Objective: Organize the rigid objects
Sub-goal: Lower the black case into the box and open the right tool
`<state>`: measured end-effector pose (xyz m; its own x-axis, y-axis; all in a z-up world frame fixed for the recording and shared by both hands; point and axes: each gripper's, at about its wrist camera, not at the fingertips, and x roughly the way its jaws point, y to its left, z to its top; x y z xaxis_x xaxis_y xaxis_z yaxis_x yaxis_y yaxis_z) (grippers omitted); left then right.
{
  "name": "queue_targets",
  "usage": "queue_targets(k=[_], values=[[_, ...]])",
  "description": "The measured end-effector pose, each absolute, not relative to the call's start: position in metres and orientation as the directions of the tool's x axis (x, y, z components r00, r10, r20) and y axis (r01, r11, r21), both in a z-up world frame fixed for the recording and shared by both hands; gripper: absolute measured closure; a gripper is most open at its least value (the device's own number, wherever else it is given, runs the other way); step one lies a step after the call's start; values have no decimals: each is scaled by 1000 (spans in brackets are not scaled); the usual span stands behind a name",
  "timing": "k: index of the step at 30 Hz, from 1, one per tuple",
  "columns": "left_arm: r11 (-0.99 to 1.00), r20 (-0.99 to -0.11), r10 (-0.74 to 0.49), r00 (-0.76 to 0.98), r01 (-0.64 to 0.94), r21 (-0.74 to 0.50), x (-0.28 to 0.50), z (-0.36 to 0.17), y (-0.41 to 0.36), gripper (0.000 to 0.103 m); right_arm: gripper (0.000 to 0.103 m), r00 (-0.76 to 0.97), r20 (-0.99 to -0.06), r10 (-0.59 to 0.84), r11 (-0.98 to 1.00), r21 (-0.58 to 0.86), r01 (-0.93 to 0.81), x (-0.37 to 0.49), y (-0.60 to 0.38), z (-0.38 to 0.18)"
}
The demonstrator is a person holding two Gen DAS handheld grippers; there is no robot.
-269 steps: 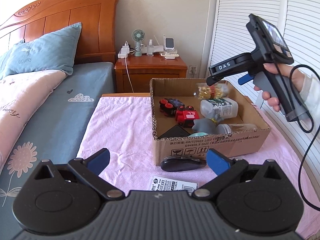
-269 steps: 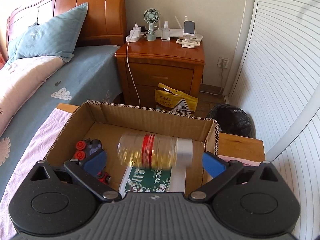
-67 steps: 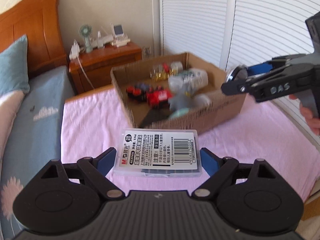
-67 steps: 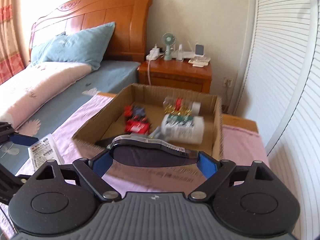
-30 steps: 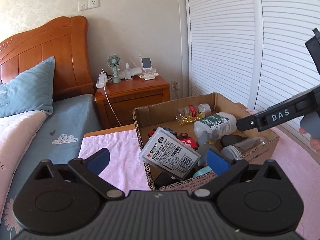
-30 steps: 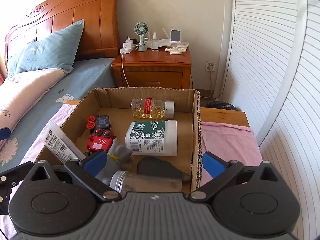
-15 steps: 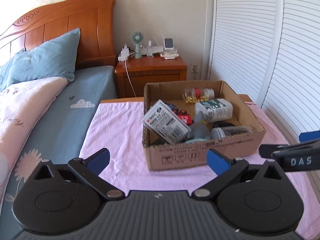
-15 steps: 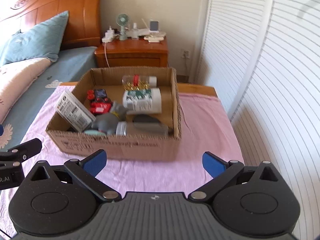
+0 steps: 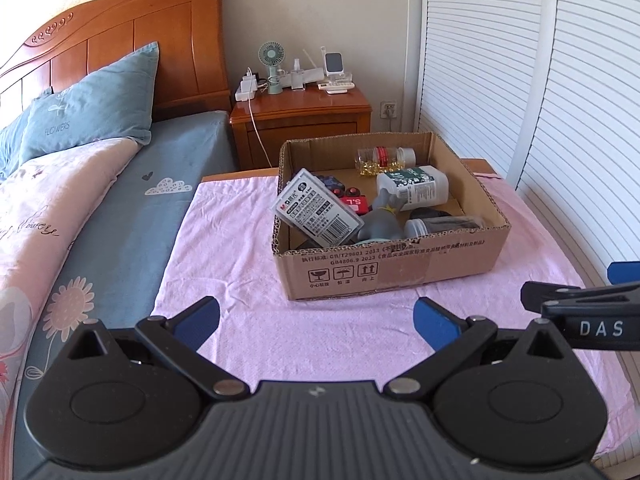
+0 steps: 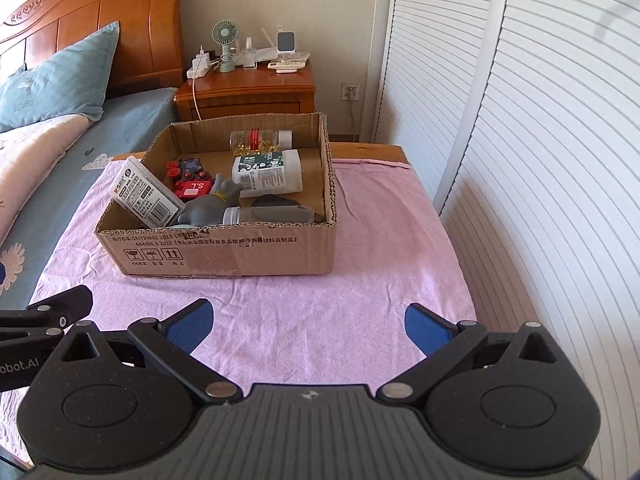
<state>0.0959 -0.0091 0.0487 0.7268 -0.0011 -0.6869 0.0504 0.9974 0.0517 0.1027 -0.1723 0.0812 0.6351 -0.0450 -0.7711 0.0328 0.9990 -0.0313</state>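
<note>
Nine seconds back, the flat clear plastic case with the white barcode label [image 9: 318, 211] and the dark oval computer mouse [image 10: 280, 202] both lay on the pink cloth in front of the brown cardboard box [image 9: 394, 268]. Now the case leans tilted against the box's left wall and the mouse lies inside beside the clear jar. The left gripper [image 9: 317, 319], which carried the case two seconds ago, now has its jaws spread with nothing between them, drawn back from the box. The right gripper [image 10: 307, 322], which carried the mouse, is likewise spread, bare and pulled back.
</note>
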Motion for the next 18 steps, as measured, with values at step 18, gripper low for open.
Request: queue_targets(k=[18], values=[[997, -688, -1, 725, 57, 58, 97, 49, -11, 1, 0, 643, -764, -52, 999, -30, 45, 101, -176, 85]])
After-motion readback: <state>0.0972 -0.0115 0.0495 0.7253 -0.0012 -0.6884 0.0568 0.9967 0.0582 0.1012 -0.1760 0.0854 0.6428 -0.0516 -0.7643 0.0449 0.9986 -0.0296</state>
